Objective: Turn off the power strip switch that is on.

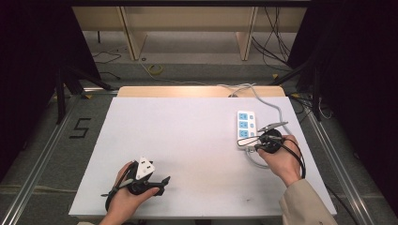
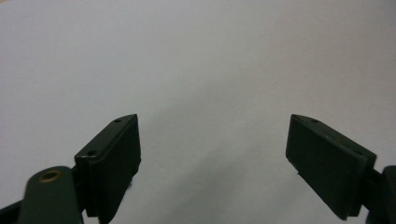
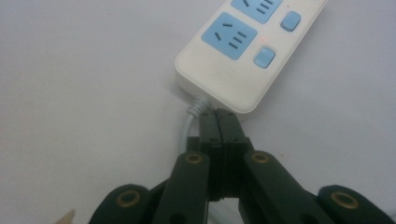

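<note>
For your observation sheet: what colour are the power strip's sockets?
Blue, set in the white power strip; clearest in the right gripper view.

The white table [image 1: 187, 140] has a bare wooden strip [image 1: 197, 91] along its far edge. Beyond it, light wooden shelving [image 1: 187, 23] stands on the grey floor, where a yellowish coil of cable [image 1: 155, 70] lies with dark cables [image 1: 274, 44] to its right. A black "5" [image 1: 80, 127] marks the floor left of the table, beside a metal rail [image 1: 40, 164].
</note>
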Demonstrator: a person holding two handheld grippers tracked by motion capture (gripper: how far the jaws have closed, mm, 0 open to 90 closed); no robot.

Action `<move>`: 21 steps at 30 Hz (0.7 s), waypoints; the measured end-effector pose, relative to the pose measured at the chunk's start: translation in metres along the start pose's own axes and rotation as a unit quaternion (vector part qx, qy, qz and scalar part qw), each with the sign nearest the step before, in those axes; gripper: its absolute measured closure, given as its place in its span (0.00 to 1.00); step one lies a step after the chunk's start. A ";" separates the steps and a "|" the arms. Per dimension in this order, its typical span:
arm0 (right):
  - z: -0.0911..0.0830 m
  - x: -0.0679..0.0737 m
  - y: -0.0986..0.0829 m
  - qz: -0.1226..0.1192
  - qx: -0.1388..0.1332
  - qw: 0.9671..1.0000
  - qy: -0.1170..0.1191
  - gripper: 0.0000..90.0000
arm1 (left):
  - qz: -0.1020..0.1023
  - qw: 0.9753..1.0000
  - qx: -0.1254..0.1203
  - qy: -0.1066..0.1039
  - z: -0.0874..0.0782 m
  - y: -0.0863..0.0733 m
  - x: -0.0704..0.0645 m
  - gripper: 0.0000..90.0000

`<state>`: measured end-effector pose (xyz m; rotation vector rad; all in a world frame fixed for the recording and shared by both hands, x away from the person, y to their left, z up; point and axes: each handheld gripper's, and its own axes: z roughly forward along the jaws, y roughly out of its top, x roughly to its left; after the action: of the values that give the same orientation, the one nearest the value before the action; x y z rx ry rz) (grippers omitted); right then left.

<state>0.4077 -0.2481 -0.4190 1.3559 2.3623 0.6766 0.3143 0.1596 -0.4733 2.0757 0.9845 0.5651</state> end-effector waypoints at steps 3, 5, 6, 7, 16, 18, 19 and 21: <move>0.001 0.000 0.002 -0.004 0.001 1.000 -0.001 1.00 | -0.001 1.000 -0.001 0.002 0.000 0.000 0.001 0.20; 0.003 0.000 0.003 -0.006 0.004 1.000 -0.002 1.00 | -0.002 1.000 -0.003 0.002 -0.001 0.000 0.001 0.20; 0.003 0.001 0.004 -0.008 0.007 1.000 -0.003 1.00 | -0.002 1.000 -0.003 0.002 -0.001 0.000 0.001 0.20; 0.003 0.001 0.004 -0.008 0.007 1.000 -0.003 1.00 | -0.001 1.000 -0.002 0.002 -0.001 0.000 0.001 0.20; 0.004 -0.001 0.012 0.008 0.008 1.000 -0.005 1.00 | -0.002 1.000 -0.003 0.002 -0.001 0.000 0.000 0.20; 0.004 -0.002 0.014 0.009 0.009 1.000 -0.006 1.00 | -0.002 1.000 -0.004 0.002 -0.001 0.000 0.000 0.20; 0.004 -0.002 0.016 0.010 0.008 1.000 -0.006 1.00 | -0.002 1.000 -0.004 0.002 -0.001 0.001 0.000 0.20; 0.004 -0.003 0.017 0.009 0.007 1.000 -0.007 1.00 | -0.002 1.000 -0.004 0.003 -0.001 0.000 0.001 0.20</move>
<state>0.4235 -0.2425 -0.4128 1.3838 2.3503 0.6550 0.3146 0.1602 -0.4725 2.0666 0.9881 0.5713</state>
